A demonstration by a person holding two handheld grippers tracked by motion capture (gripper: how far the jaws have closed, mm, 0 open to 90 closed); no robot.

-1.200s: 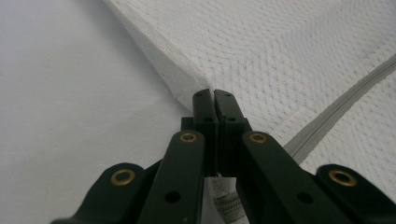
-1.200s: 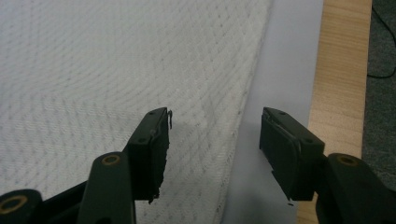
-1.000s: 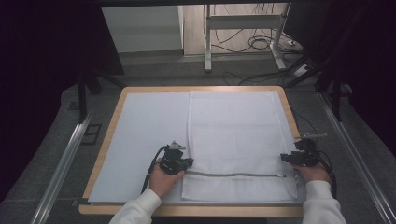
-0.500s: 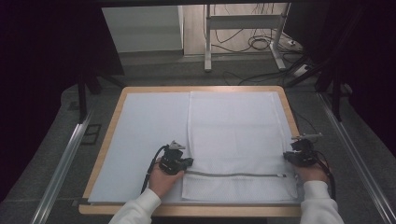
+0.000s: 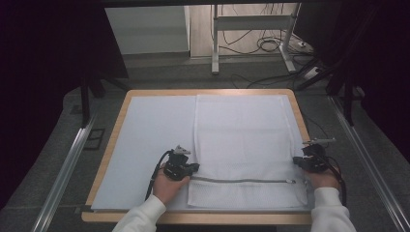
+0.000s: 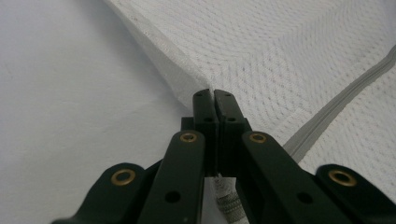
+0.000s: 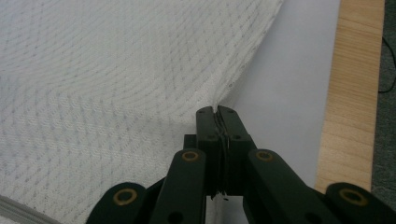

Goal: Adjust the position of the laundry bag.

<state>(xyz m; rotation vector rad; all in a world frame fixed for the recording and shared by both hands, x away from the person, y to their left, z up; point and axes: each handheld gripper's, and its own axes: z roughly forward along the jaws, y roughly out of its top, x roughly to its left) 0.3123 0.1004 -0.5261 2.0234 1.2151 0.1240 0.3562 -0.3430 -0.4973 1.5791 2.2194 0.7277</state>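
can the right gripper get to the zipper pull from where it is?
Probably not yet. The zipper pull lies bare on the mesh bag, close to the right gripper, with nothing between them. But its jaws have just been closing and now pinch the bag's right edge, so it must let go first.

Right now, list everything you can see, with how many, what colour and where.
mesh laundry bag: one, white, flat on the right half of the mat, both side edges pinched
zipper: one, grey, across the bag's near end
mat: one, white, covering the board
board: one, light wood, under the mat
cables: several, dark, on the floor behind
left claw: one, black, shut on the bag's left edge
right claw: one, black, shut on the bag's right edge
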